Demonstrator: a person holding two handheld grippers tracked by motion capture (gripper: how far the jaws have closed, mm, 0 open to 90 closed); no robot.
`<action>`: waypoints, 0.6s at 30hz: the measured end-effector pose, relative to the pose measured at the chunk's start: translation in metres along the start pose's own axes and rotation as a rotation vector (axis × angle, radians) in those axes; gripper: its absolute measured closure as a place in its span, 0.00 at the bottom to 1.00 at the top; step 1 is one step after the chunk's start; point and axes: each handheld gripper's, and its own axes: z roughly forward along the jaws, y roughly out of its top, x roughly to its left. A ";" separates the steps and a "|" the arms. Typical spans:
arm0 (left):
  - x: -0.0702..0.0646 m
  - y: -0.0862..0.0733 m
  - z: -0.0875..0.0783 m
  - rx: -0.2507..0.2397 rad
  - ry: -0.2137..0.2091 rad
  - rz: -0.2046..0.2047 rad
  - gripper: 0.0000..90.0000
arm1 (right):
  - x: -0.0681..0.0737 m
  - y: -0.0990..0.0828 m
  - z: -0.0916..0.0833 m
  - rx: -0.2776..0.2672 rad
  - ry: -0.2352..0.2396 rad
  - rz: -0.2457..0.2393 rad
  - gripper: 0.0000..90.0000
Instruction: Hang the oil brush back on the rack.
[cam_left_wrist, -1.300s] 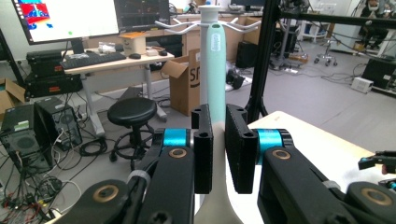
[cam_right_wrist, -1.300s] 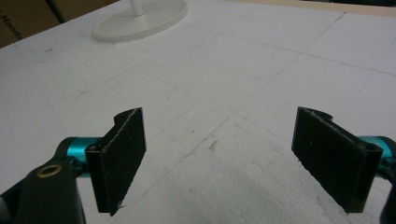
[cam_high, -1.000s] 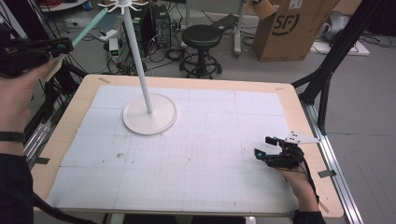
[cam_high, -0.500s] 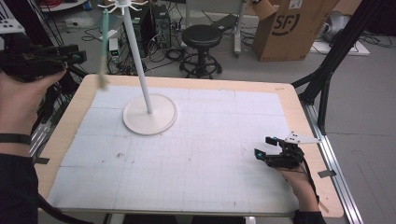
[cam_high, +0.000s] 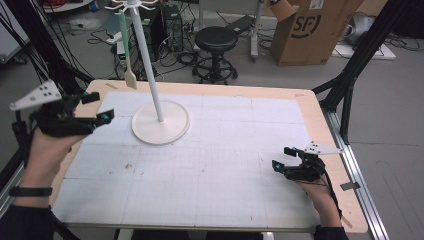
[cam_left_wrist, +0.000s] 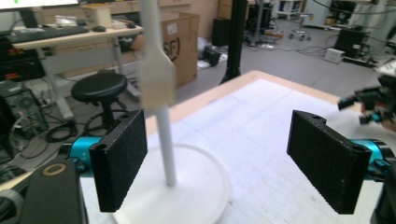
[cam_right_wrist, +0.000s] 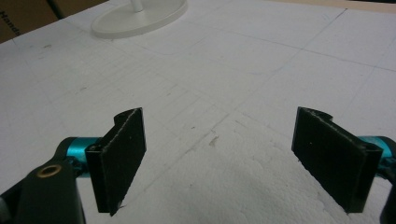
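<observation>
A white stand rises from a round base at the back left of the table. A brush with a green handle and a pale flat head hangs from a hook at the stand's top. My left gripper is open and holds nothing, left of the base and well below the brush. In the left gripper view the brush head hangs blurred in front of the pole, beyond my open left gripper. My right gripper rests open near the table's right edge, its jaws wide apart over bare white foam.
White gridded foam covers a wooden table. Behind the table stand a black stool and a cardboard box. Black frame legs stand at the right. My right gripper appears far off in the left gripper view.
My left gripper held the brush's green handle up at the stand's top, let go, and has dropped down beside the base. The brush now hangs from the hook. The right gripper stayed put.
</observation>
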 end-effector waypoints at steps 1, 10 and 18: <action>-0.003 -0.011 0.002 0.003 -0.011 0.002 0.23 | 0.000 0.000 0.000 0.001 -0.001 0.003 0.19; -0.020 -0.072 0.020 0.051 -0.014 0.004 0.22 | 0.001 -0.001 0.001 0.015 -0.003 -0.008 0.19; -0.030 -0.112 0.037 0.074 -0.018 -0.008 0.21 | 0.000 -0.003 -0.002 0.011 -0.013 -0.003 0.19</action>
